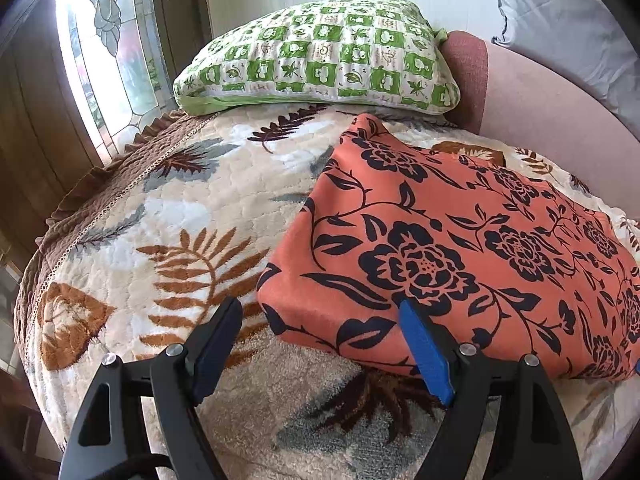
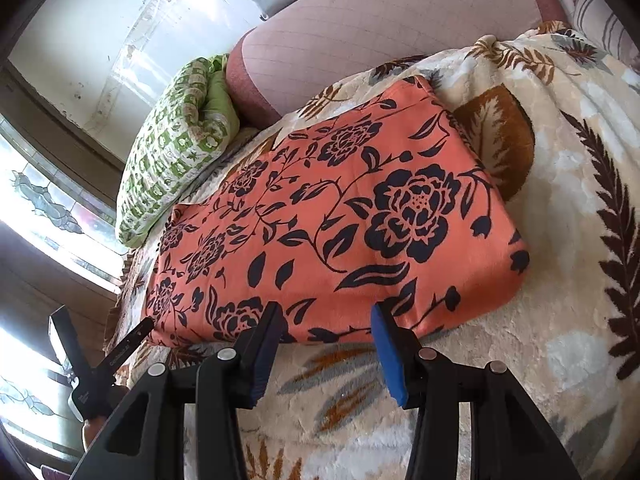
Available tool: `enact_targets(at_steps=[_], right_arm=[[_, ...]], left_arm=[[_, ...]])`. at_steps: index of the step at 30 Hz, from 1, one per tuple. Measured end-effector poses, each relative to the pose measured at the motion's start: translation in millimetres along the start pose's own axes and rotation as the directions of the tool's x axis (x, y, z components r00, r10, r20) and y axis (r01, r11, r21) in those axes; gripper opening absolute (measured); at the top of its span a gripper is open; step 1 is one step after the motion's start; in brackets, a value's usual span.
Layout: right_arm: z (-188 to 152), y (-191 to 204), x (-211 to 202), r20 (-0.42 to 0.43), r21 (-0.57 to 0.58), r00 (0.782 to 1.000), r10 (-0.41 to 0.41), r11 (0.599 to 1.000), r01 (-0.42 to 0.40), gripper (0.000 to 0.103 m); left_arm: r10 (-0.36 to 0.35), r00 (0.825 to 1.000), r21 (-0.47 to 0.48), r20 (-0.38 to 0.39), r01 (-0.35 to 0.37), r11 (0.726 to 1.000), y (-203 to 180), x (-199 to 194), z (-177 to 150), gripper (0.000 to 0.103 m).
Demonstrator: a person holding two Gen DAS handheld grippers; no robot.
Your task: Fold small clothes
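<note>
An orange garment with a black flower print lies folded in a flat rectangle on the leaf-patterned bed cover. My left gripper is open and empty at the garment's near left corner; its right finger lies over the garment's near edge. In the right wrist view the same garment lies ahead. My right gripper is open and empty, its fingertips at the garment's near edge. The left gripper's fingers show at the left of that view.
A green and white checked pillow lies at the head of the bed, also seen in the right wrist view. A pink bolster runs along the wall side. A stained-glass window is at the left. The bed edge drops off left.
</note>
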State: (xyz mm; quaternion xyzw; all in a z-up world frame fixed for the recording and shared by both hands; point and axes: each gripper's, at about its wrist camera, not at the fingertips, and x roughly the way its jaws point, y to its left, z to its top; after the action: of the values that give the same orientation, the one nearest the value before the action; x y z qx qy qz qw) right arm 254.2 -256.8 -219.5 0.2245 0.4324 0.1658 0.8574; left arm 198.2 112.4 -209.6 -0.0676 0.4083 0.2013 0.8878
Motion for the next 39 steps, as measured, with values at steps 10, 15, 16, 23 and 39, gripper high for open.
enact_targets(at_steps=[10,15,16,23,39], right_arm=[[-3.1,-5.2,-8.0,0.009,0.010,1.000,0.007,1.000,-0.007,0.050],[-6.6,-10.5,-9.8,0.009,0.034,1.000,0.020,0.999,-0.021,0.050],[-7.0,-11.6,-9.5,0.007,0.040,1.000,0.024,0.999,-0.024,0.050],[-8.4,-13.5,-8.3,0.002,0.053,0.999,0.033,0.998,-0.033,0.051],[-4.0,-13.5,-0.7,-0.003,0.066,1.000,0.027,0.997,-0.027,0.054]], left_arm=[[-0.007,1.000,0.012,0.005,0.007,1.000,-1.2,-7.7,-5.6,0.081],[-0.007,1.000,0.019,0.002,0.007,1.000,-1.9,-9.1,-7.9,0.081],[-0.007,1.000,0.022,0.003,0.007,1.000,-2.1,-9.6,-8.4,0.081],[-0.003,1.000,0.025,0.000,0.003,1.000,-2.4,-9.9,-9.7,0.081],[-0.009,1.000,0.018,-0.009,0.009,1.000,-3.5,-4.4,-6.0,0.081]])
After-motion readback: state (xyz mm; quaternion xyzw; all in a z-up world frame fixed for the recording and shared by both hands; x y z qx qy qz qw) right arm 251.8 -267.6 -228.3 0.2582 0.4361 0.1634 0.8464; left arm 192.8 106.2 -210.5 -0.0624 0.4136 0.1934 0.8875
